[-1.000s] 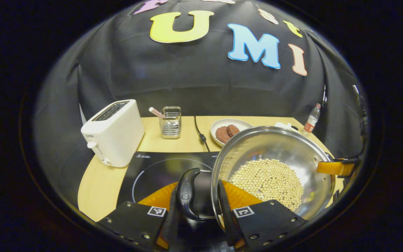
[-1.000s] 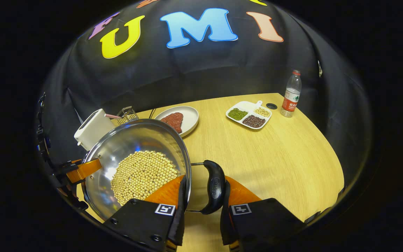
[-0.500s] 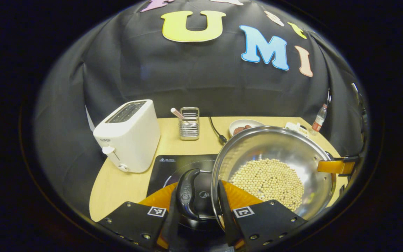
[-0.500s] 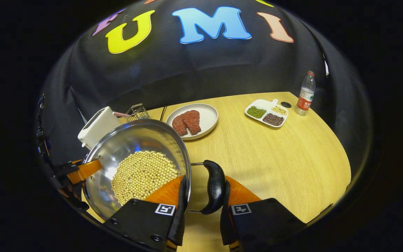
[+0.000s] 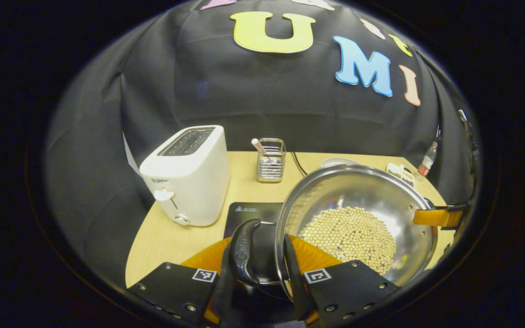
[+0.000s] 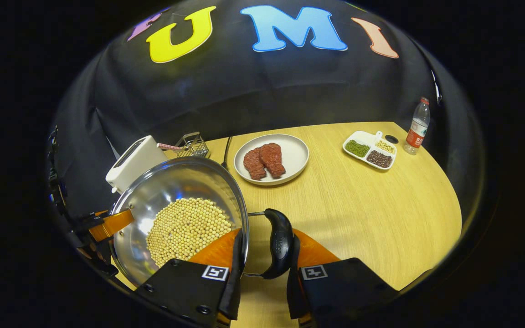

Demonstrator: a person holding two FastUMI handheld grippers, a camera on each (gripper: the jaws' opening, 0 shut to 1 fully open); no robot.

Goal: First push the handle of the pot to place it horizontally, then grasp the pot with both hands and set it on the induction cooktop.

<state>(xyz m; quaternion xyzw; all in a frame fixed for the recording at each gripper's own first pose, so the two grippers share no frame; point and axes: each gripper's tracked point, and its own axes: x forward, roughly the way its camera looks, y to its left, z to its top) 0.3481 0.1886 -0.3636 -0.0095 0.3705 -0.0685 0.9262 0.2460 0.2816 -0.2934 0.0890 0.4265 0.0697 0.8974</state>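
Right, starting at your left: the white toaster [image 5: 187, 175] stands at the table's edge, the wire utensil caddy [image 5: 270, 159] sits behind it near the wall, and the black induction cooktop [image 5: 249, 214] lies just beside the toaster, partly hidden under the pot. Your left gripper [image 5: 257, 266] is clamped on the pot's left black loop handle [image 5: 243, 253], one finger outside the loop and the other between loop and rim, so the grip is closed on that handle. The stainless pot [image 5: 358, 218], with a bed of soybeans [image 5: 349, 234] across its bottom, hangs between your two hands, above the table and already overlapping the cooktop's near edge. Its rim reads fairly level, which I take to be why the beans lie spread evenly rather than heaped to one side. Now across to the right: your right gripper [image 6: 262, 264] mirrors the other, closed around the right loop handle [image 6: 280, 243] with a finger on each side of it. Gripping both handles like this keeps the loaded pot from tipping. Beyond it on the wooden table [image 6: 372, 214] you've got the plate of red meat [image 6: 271, 158], then the divided dish of beans [image 6: 371, 150], and the water bottle [image 6: 417, 126] at the far right. By my reading, the handle push is done and you're mid-carry; the pot needs centring over the cooktop before you set it down.
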